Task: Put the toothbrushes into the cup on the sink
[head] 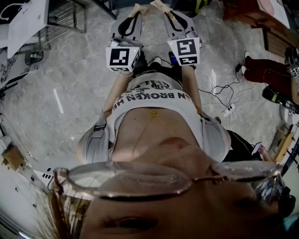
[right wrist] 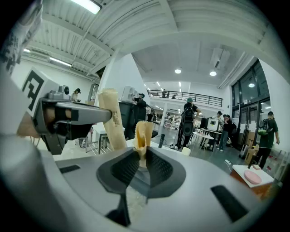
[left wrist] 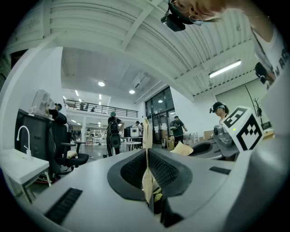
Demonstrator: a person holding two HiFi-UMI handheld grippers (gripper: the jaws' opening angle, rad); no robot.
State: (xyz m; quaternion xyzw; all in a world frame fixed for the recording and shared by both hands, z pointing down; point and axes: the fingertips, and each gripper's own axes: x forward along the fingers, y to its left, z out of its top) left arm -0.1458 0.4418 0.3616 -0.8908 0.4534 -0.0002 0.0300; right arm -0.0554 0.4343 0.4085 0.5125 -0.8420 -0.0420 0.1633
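Note:
No toothbrush and no cup shows in any view. Both grippers are held side by side in front of the person's torso, pointing away from the body. My left gripper (head: 138, 8) has its tan-taped jaws pressed together with nothing between them (left wrist: 147, 136). The tan tips of my right gripper (head: 159, 5) meet too, and nothing is held (right wrist: 143, 135). Each gripper sees the other beside it: the right one (left wrist: 183, 148) in the left gripper view, the left one (right wrist: 111, 118) in the right gripper view. A white sink counter with a curved faucet (left wrist: 21, 136) stands far left.
Grey marble floor lies below, with cables and a power strip (head: 227, 111) to the right. A white table (head: 25, 21) stands at the upper left. In the hall ahead are a black office chair (left wrist: 68, 152), tables and several standing people (left wrist: 113, 133).

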